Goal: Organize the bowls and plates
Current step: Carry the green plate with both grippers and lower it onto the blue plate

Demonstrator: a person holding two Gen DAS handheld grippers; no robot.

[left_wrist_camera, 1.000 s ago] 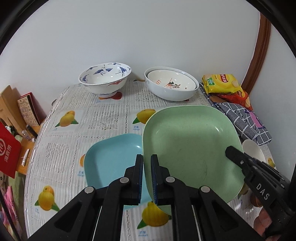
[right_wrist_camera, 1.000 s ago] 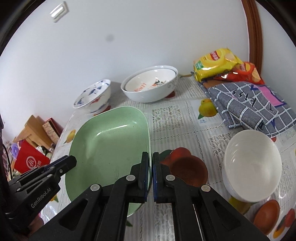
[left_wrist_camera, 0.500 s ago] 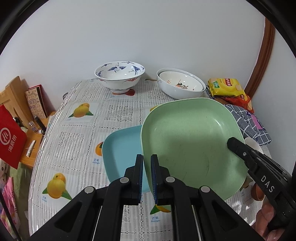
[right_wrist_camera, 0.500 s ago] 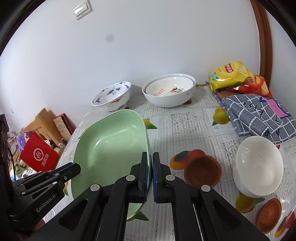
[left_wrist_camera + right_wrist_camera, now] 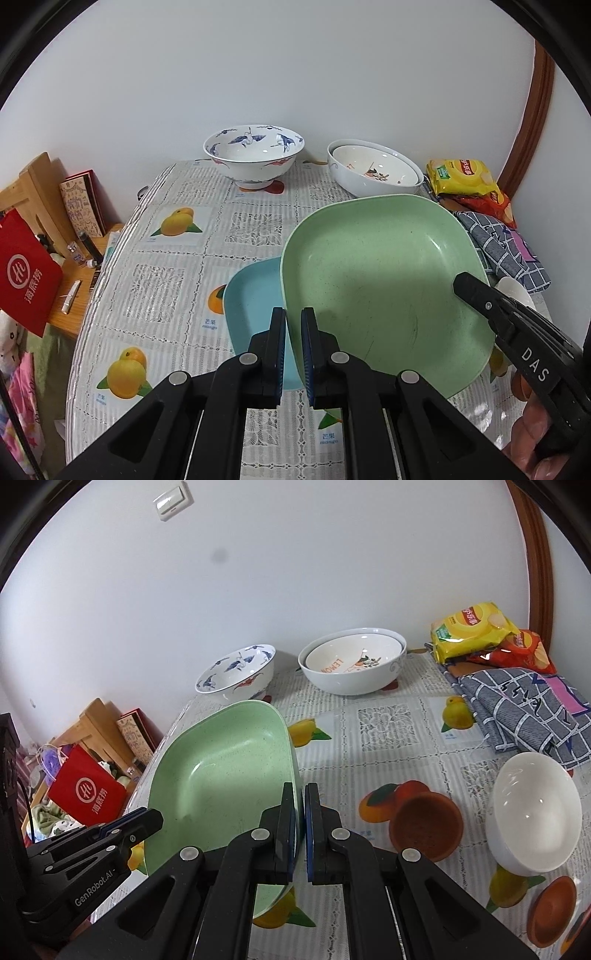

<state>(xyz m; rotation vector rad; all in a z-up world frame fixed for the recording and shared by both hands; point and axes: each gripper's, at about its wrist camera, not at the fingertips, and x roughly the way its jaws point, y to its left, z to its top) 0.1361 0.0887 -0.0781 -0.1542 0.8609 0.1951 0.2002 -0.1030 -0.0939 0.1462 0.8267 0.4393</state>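
Mango-print tablecloth (image 5: 173, 295); "LEMON" bowl (image 5: 352, 662); both grippers' fingers (image 5: 277, 332) clamp green plate (image 5: 373, 280).

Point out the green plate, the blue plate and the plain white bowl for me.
green plate (image 5: 380, 280): left wrist view, on its inner floor.
blue plate (image 5: 255, 306): left wrist view, on the exposed left part.
plain white bowl (image 5: 532, 808): right wrist view, on its inside.

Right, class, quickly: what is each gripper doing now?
Left gripper: shut on the green plate rim.
Right gripper: shut on the same plate's opposite rim.
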